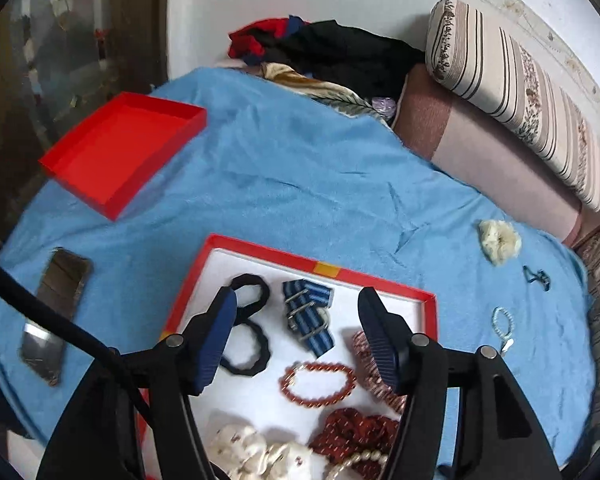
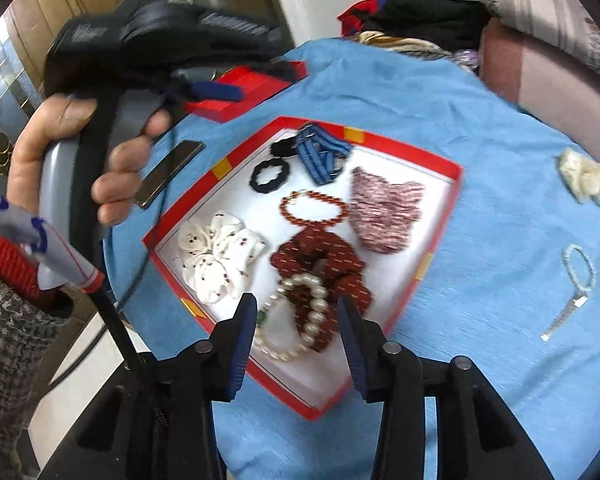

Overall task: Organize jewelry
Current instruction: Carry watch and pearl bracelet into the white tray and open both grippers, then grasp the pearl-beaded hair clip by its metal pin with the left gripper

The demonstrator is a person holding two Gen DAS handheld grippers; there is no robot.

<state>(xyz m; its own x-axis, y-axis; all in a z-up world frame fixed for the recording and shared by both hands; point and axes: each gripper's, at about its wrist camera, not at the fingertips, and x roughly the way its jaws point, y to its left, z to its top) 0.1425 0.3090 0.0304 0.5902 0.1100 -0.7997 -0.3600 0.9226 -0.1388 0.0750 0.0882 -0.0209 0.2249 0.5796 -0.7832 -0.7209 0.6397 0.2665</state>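
Two claws hang over the red box (image 2: 440,216), left claw (image 1: 296,340) and right claw (image 2: 296,336) both spread apart, holding nothing. Bracelets and scrunchies lie inside; a pale bracelet (image 2: 578,268), maybe beaded, lies on the blue blanket (image 1: 300,168).

The left black two-finger gripper with blue pads (image 1: 296,336) has its jaws spread wide and empty; the right black blue-padded gripper (image 2: 298,340) too. A bare hand (image 2: 60,160) grasps the left handle.

A home bedroom: blue bedspread (image 1: 300,168), striped bolster (image 1: 512,92), heaped clothes (image 1: 332,52) against the wall.
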